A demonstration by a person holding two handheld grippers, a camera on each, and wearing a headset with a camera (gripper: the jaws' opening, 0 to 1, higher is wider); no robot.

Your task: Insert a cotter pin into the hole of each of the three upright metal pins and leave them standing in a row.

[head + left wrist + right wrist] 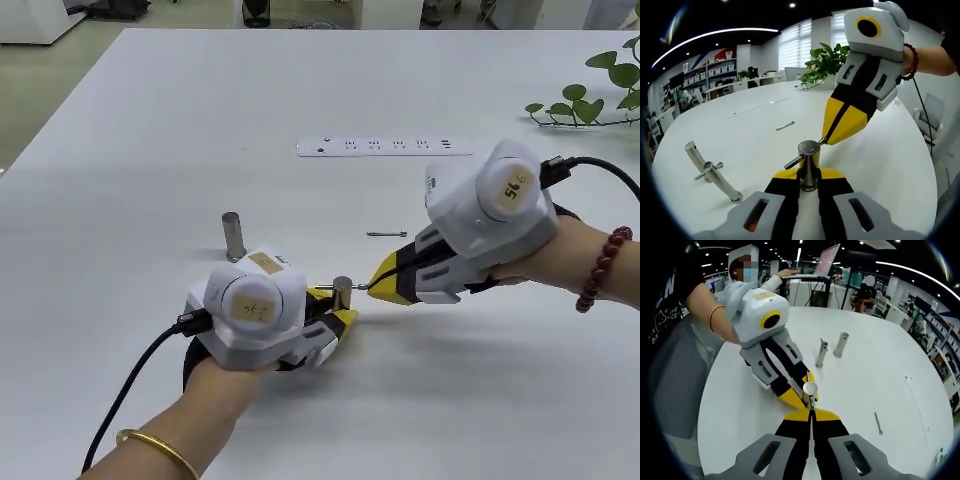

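Observation:
My left gripper [335, 305] is shut on an upright metal pin [342, 292], which it holds by the lower shaft [808, 170]. A cotter pin [792, 162] lies through the hole near the pin's head. My right gripper [375, 285] is shut on the other end of that cotter pin [811, 401], its yellow tips almost touching the pin's head [810, 388]. Two more metal pins [822, 353] [841, 344] stand behind. One of them [710, 170] has a cotter pin across it. A loose cotter pin [386, 234] lies on the table.
A white power strip [385, 147] lies flat farther back on the white table [150, 150]. A green plant [590, 100] reaches in at the far right edge. A standing pin [233, 236] is close behind my left gripper. Cables trail from both grippers.

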